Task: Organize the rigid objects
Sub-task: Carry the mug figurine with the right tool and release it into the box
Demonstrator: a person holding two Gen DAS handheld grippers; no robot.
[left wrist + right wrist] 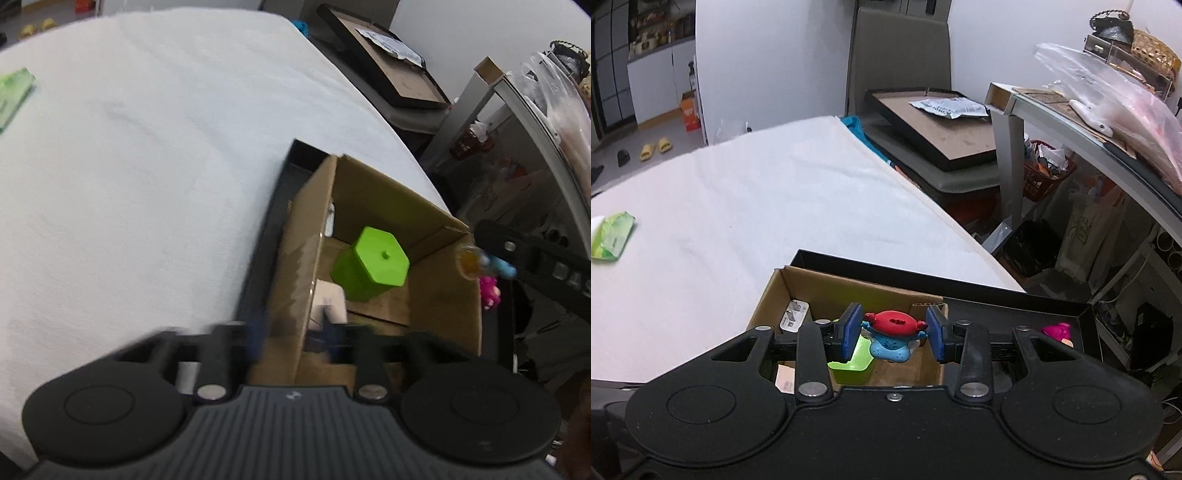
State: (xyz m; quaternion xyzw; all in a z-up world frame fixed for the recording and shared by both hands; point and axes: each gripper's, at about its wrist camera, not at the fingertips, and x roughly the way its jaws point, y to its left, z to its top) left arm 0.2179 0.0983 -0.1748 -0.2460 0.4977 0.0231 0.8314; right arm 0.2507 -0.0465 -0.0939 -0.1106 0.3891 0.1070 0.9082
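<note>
While held upright | toy figure (891,336) | right gripper (892,334) | above cardboard box (809,288)

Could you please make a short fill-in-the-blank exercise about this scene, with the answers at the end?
1. The right gripper holds a small toy with a ____ top and a blue body.
2. The green hexagonal container sits inside the ____ box.
3. That box stands in a black ____.
4. A green packet lies on the ____ tablecloth.

Answers: red; cardboard; tray; white

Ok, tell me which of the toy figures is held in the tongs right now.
The red-and-blue crab-like figure, between the right tongs over the cardboard box. The pink figure lies loose in the black tray, outside the box.
</note>
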